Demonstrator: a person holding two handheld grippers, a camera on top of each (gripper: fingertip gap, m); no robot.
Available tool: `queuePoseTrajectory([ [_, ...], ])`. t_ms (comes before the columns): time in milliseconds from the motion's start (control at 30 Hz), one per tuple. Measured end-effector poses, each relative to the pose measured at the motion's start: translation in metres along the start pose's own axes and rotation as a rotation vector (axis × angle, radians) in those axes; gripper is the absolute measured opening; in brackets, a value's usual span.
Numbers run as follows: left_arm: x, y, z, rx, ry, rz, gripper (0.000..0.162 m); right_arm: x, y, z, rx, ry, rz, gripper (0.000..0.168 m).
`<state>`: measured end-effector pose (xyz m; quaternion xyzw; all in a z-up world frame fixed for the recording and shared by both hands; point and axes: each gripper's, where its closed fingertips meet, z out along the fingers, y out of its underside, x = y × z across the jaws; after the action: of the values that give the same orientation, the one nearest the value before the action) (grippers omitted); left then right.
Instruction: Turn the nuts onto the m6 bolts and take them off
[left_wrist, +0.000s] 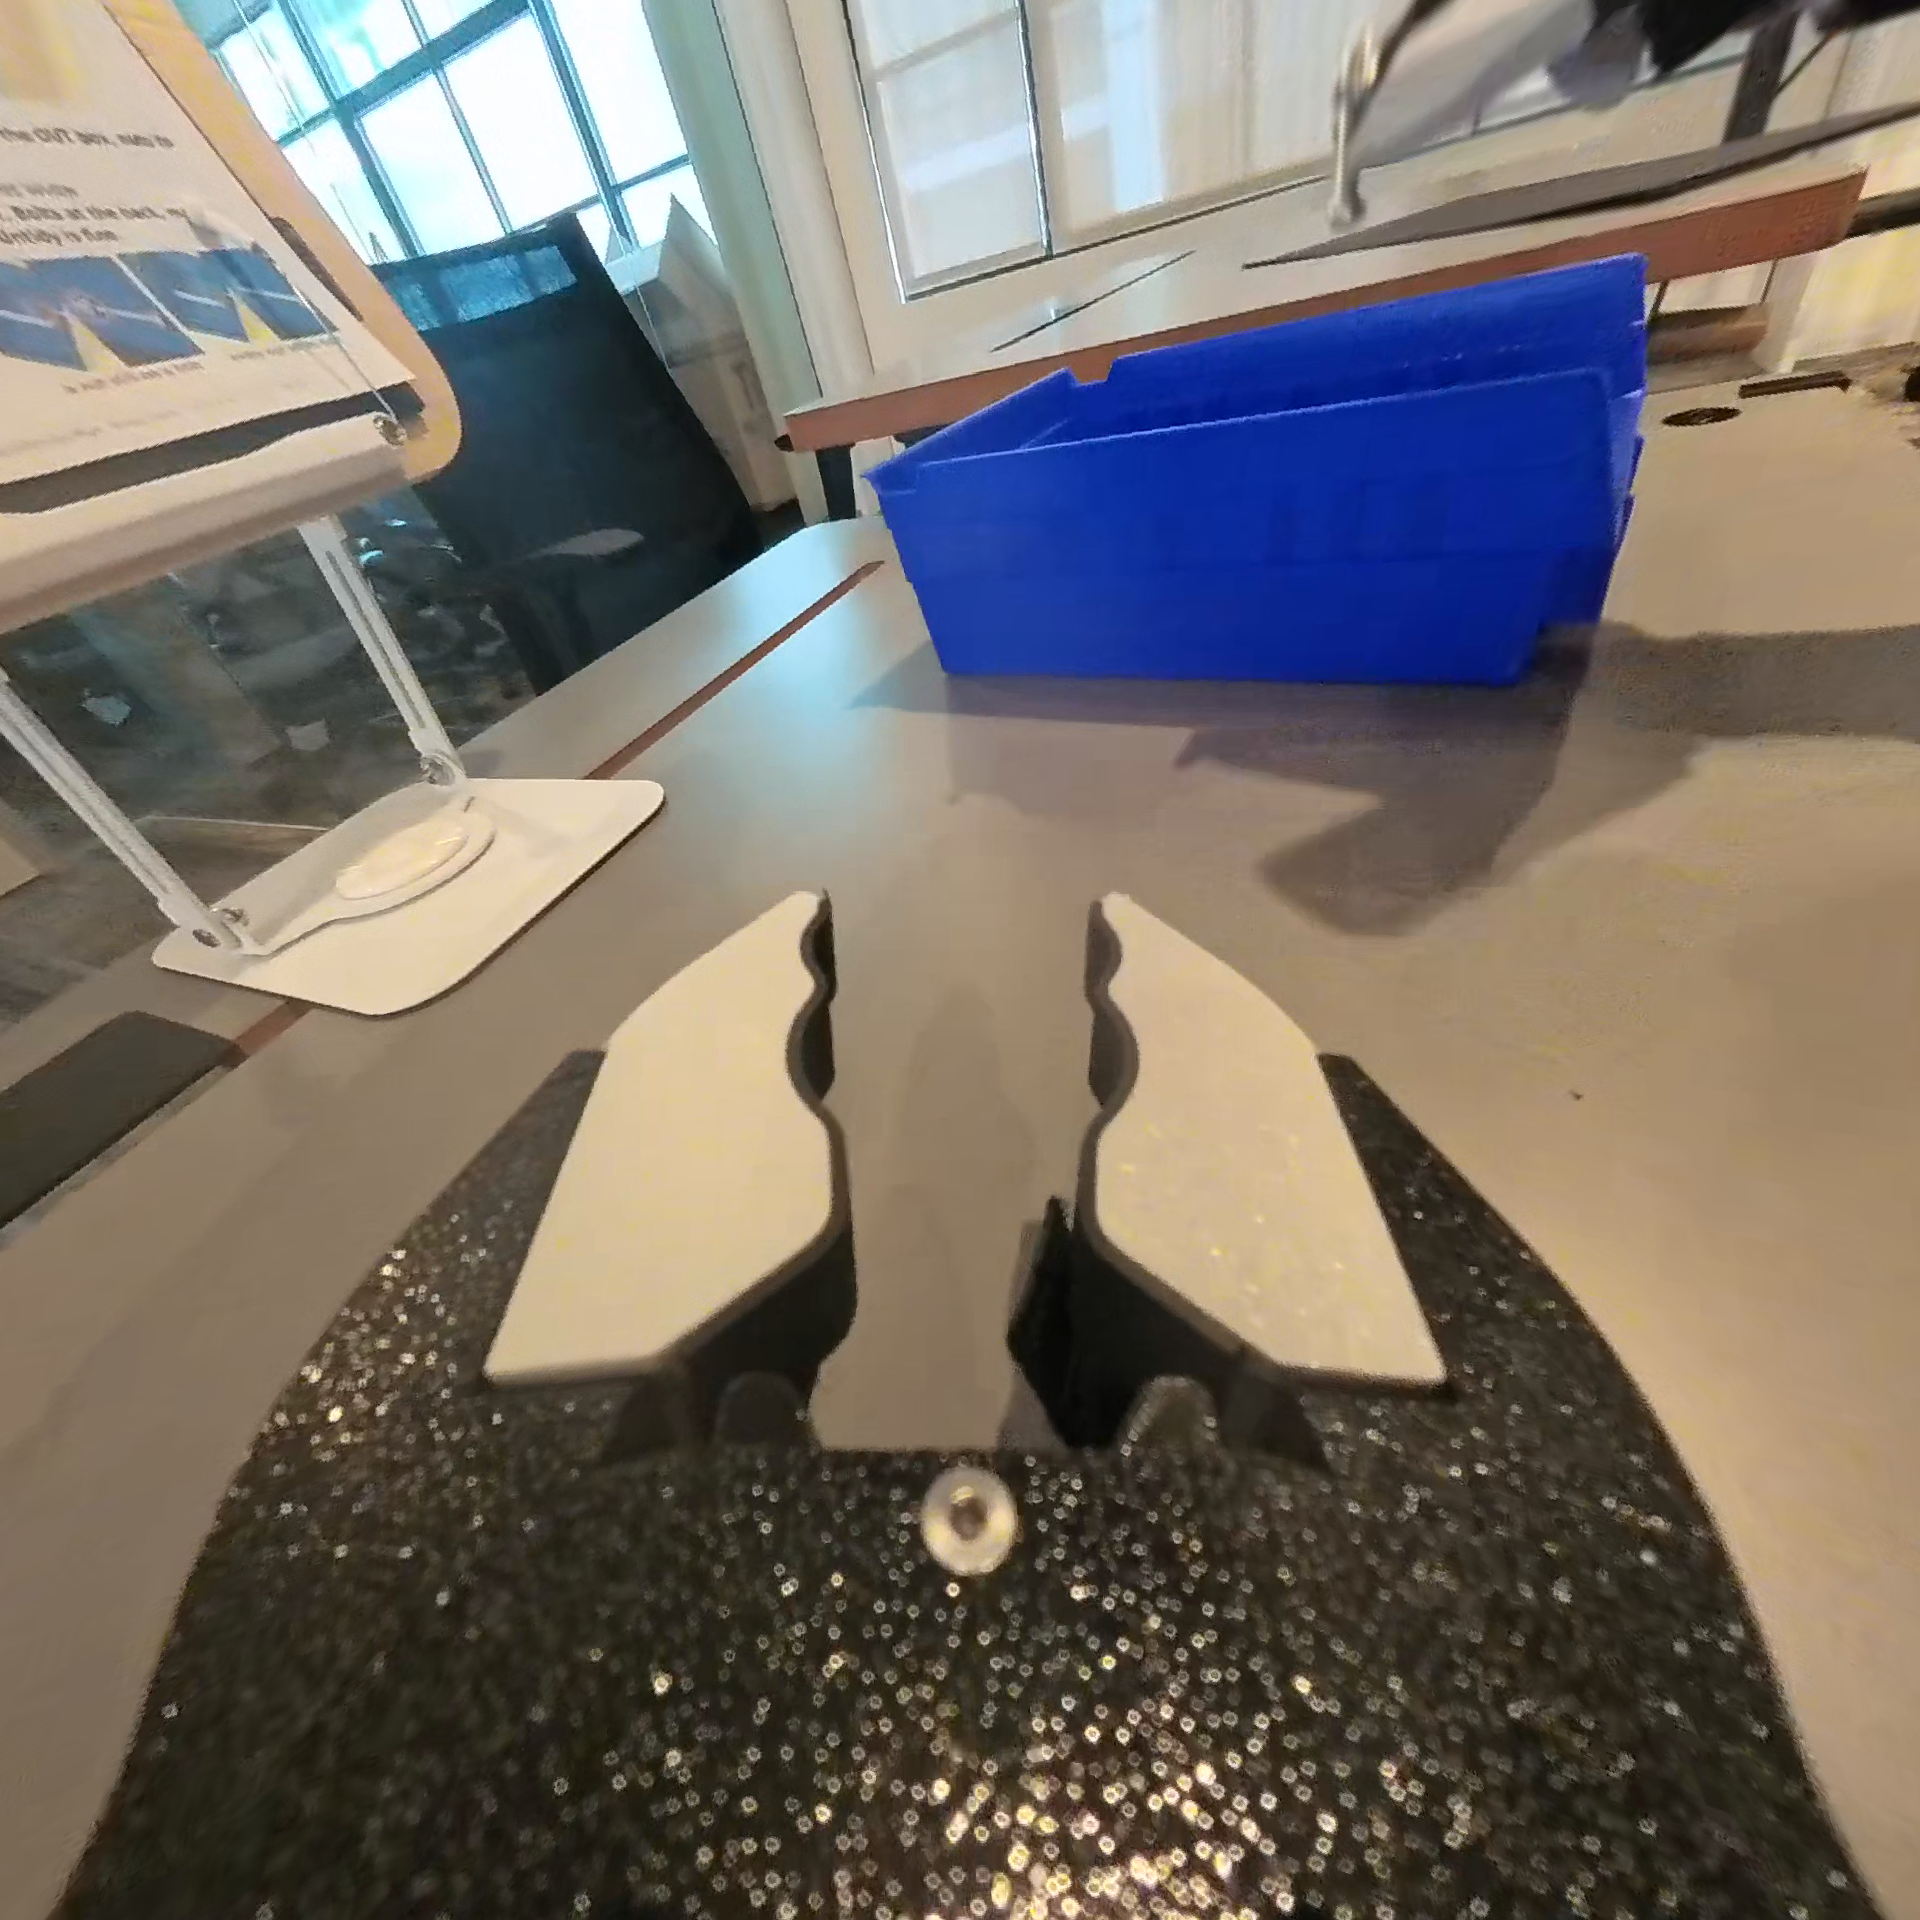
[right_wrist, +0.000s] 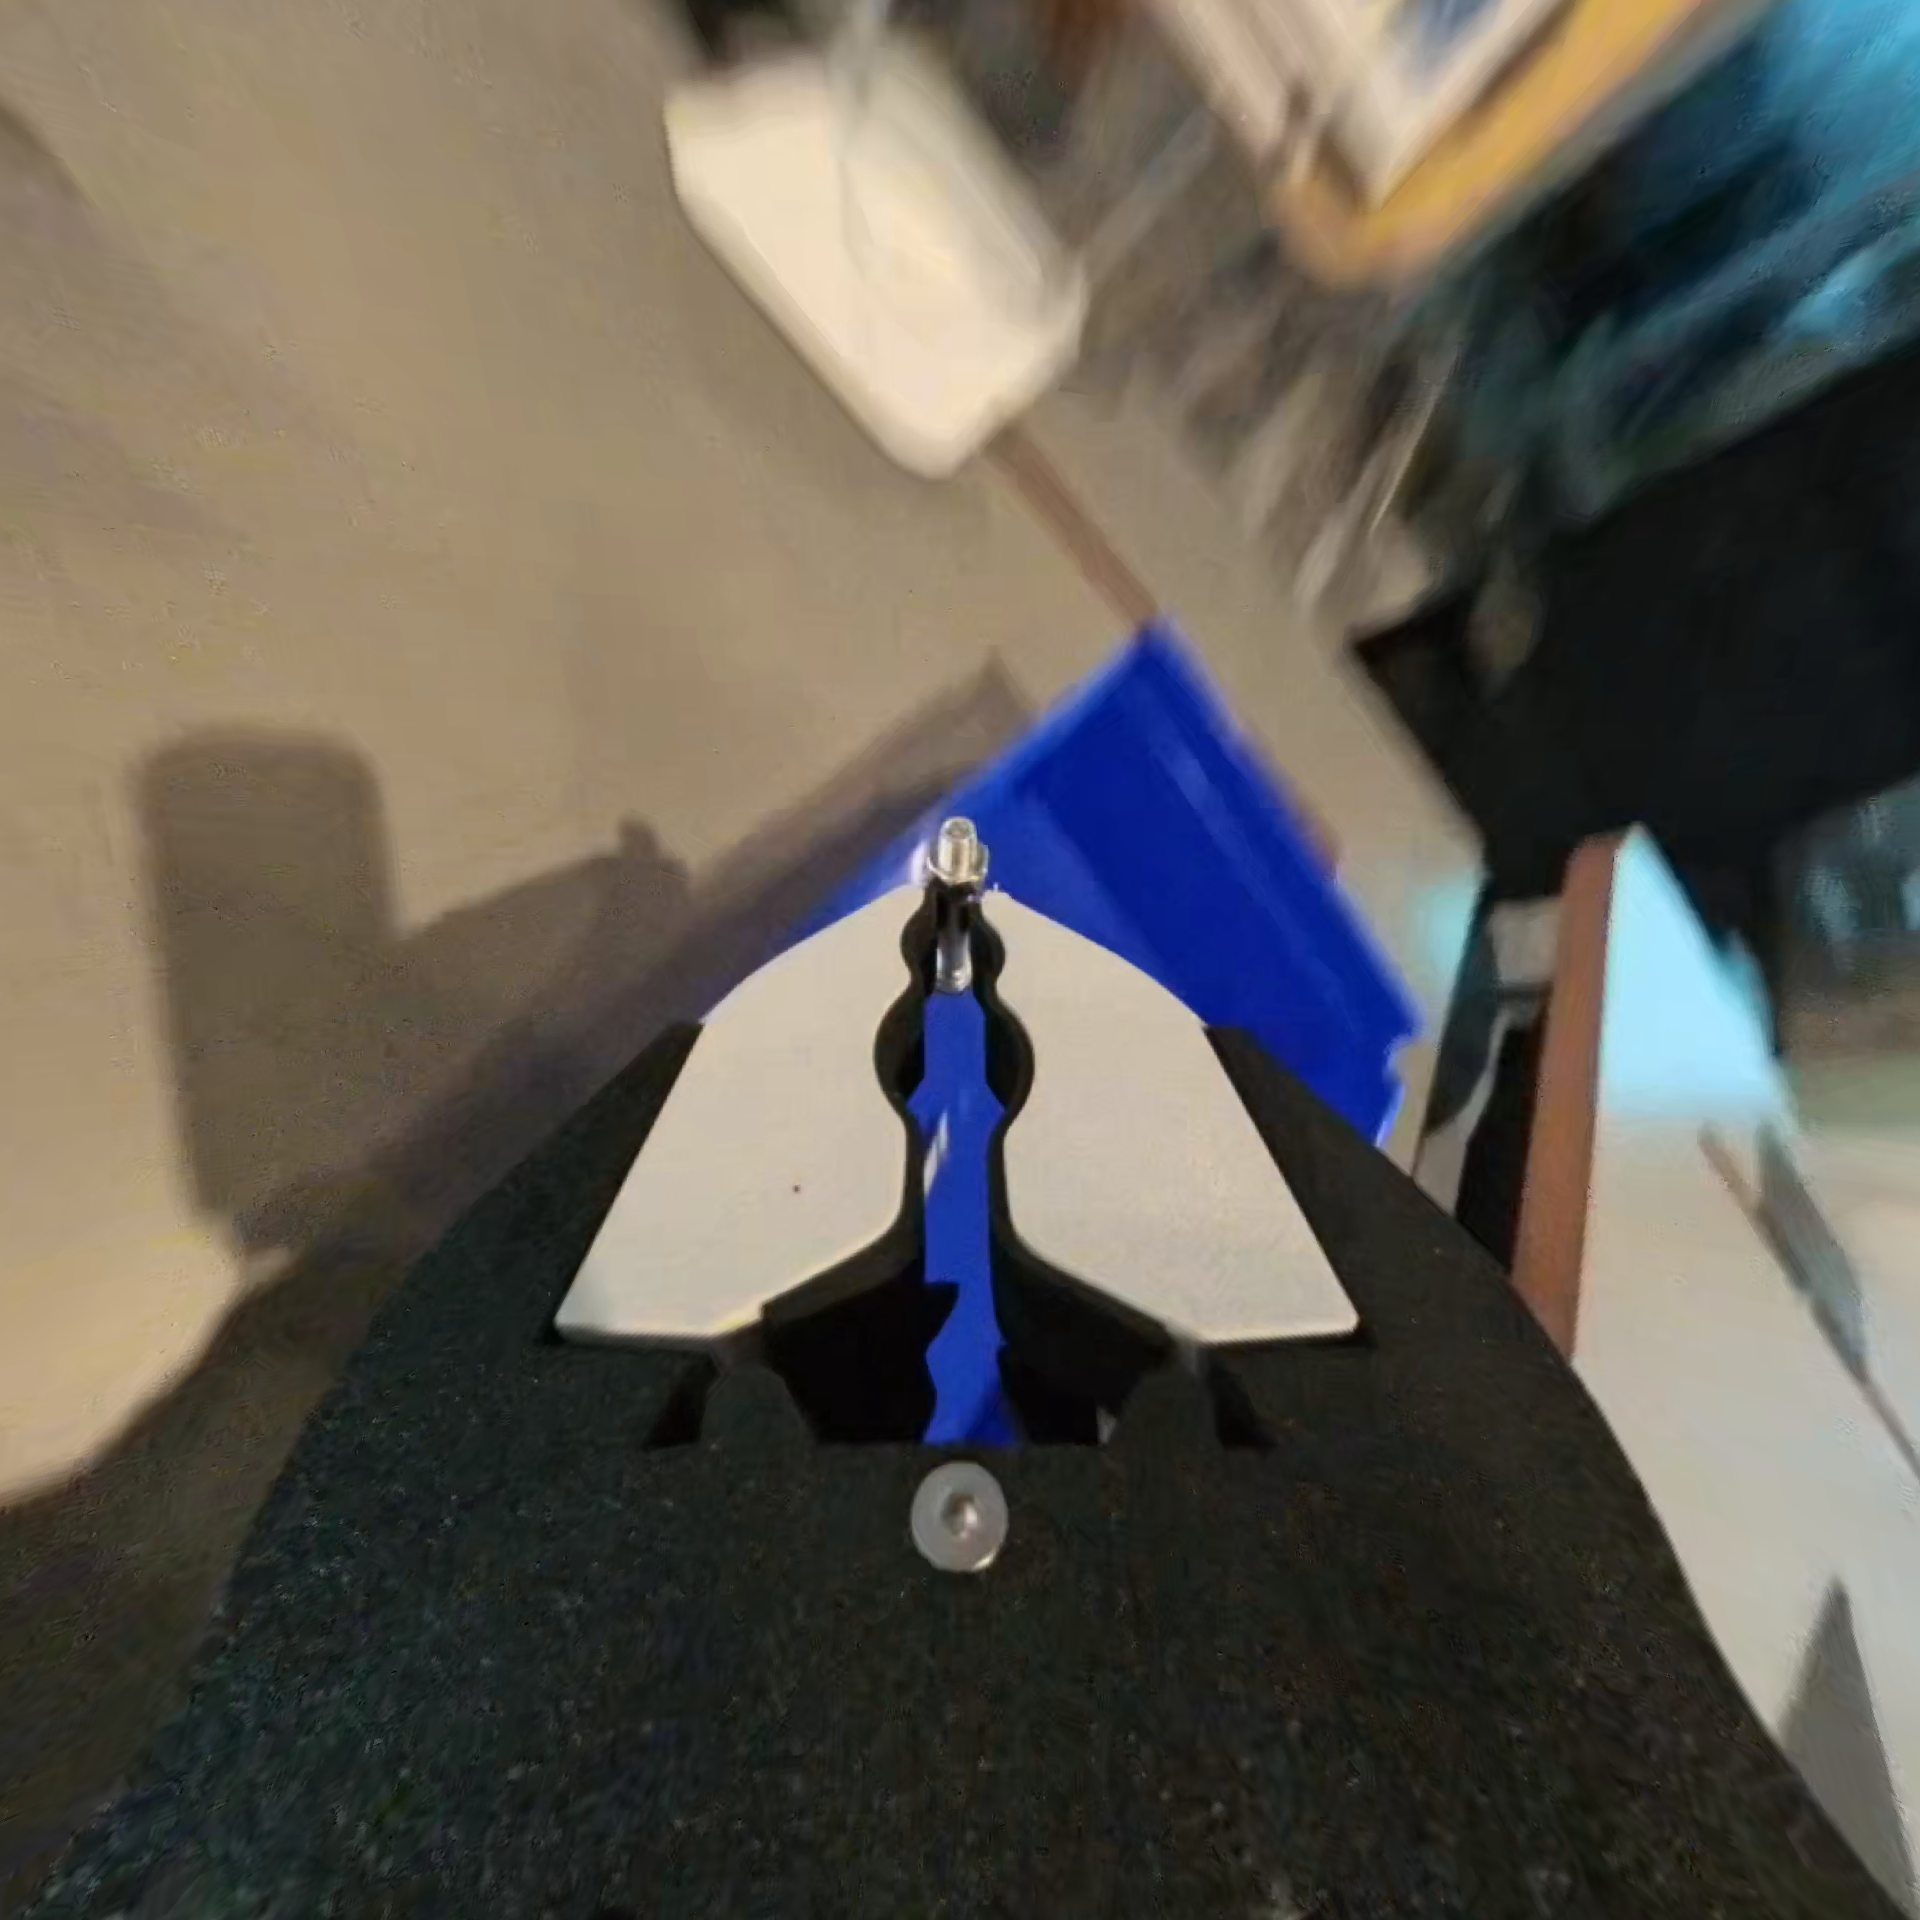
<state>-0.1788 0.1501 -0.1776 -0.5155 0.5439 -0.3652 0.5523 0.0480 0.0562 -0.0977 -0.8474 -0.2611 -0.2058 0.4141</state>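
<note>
The left tongs (left_wrist: 958, 966) hover low over the grey table (left_wrist: 1351, 1039), their two pale fingers (left_wrist: 707, 1122) spread well apart with only bare tabletop between them — they hold nothing. Far ahead and a little to the right sit stacked blue bins (left_wrist: 1247, 551); their insides are hidden from this angle. At the near left stands a white sign stand (left_wrist: 416, 894) carrying a printed sheet.

The right tongs (right_wrist: 958, 894) are pinched shut on a small silver bolt (right_wrist: 960, 857), gripped right at the fingertips. The bolt stands out past the tips, its threaded end showing, with what looks like a nut on it, though blur makes this hard to tell. Behind the tips a blue bin (right_wrist: 1164, 831) shows, tilted in this strongly blurred view.

In the left wrist view the right tongs (left_wrist: 1351, 135) appear far off at the upper right, raised above the bins, with the bolt (left_wrist: 1347, 156) hanging down from them — well apart from the left tongs.
</note>
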Motion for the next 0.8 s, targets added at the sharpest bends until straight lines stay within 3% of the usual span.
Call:
queuePoseTrajectory([
  [100,0.002,0.001,0.001,-0.010,-0.005,0.028,0.044,-0.013,0.078,0.021,-0.378,-0.275,0.030,0.005],
  [200,0.003,0.002,0.002,-0.020,-0.006,0.045,0.042,-0.034,0.131,0.032,-0.636,-0.457,0.007,0.006],
  [367,0.002,0.002,0.001,-0.016,-0.016,0.039,0.041,-0.052,0.149,0.046,-0.711,-0.549,0.101,0.014],
  [467,0.000,0.002,0.001,-0.012,-0.019,0.033,0.041,-0.039,0.142,0.043,-0.653,-0.483,0.108,0.023],
  [567,0.000,0.002,0.002,-0.017,-0.026,0.035,0.040,-0.006,0.097,0.023,-0.450,-0.295,0.223,0.009],
  [667,-0.001,0.004,0.003,-0.029,-0.033,0.047,0.037,-0.012,-0.002,-0.011,-0.004,-0.284,0.263,0.005],
  [767,-0.003,0.005,0.004,-0.043,-0.052,0.054,0.035,-0.036,-0.088,-0.026,0.368,-0.228,0.263,0.027],
  [800,-0.006,0.007,0.004,-0.054,-0.074,0.056,0.031,-0.045,-0.105,-0.023,0.435,-0.212,0.289,0.026],
])
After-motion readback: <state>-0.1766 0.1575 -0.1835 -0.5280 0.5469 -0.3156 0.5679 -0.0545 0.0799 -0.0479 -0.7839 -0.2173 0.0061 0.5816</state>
